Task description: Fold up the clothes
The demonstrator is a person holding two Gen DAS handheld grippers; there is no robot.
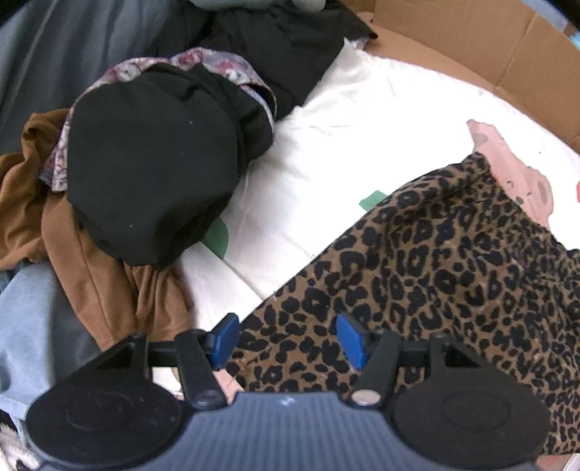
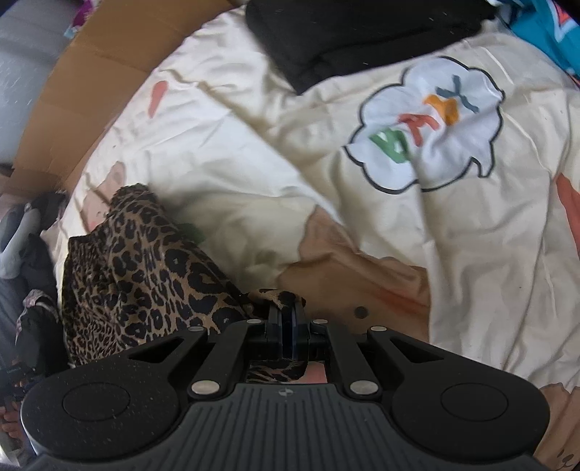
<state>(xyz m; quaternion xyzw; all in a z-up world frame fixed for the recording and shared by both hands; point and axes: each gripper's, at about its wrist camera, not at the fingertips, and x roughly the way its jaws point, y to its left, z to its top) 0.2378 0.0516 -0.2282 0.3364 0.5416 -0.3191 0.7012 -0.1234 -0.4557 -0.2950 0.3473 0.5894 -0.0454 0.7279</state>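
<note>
A leopard-print garment lies on a cream printed bedsheet. My left gripper is open, its blue pads either side of the garment's near edge, just above it. In the right wrist view the same garment lies bunched at the left. My right gripper is shut on a corner of the leopard-print garment and holds it just above the sheet.
A pile of clothes sits left of the left gripper: a black garment, a brown one, a floral one. Cardboard borders the sheet's far side. A folded black garment lies at the sheet's far edge.
</note>
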